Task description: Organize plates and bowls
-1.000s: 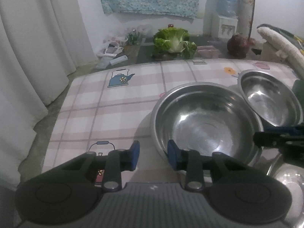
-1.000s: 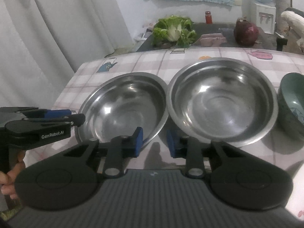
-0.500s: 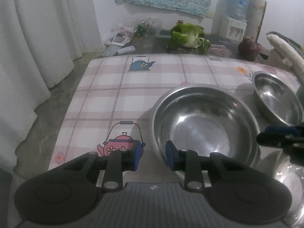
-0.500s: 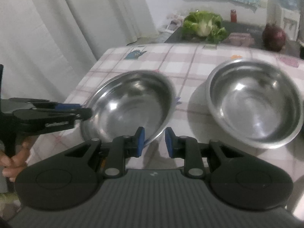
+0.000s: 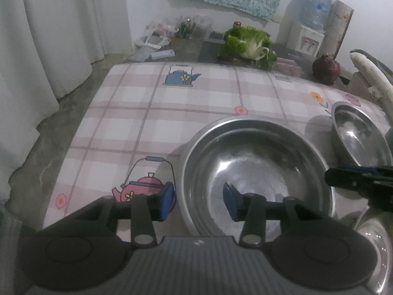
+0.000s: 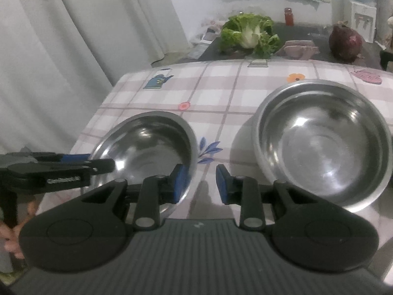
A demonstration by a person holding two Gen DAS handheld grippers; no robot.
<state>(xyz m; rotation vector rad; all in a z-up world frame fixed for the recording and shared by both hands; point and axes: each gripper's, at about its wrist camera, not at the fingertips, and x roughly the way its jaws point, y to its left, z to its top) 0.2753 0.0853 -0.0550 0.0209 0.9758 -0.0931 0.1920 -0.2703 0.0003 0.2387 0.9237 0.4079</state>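
Left hand-held gripper (image 5: 199,202): blue-padded jaws opening, straddling the near rim of the wide shallow stainless-steel bowl (image 5: 258,172); one pad outside the wall, one inside over the basin, neither seen pressing the metal. Reads as a release or a regrip at the rim

Right hand-held gripper (image 6: 199,183): jaws opening too, nothing between them, only bare cloth below; its left pad lies across the near right edge of the same bowl in view, contact not clear

Second round stainless-steel bowl (image 6: 324,142) sits apart to the right on the pink checked tabletop (image 5: 137,123)

Step in hand, as judged: bowl sorting, nothing nested yet. Next move calls for a firm pinch on one rim, a level lift, then lowering into the other bowl
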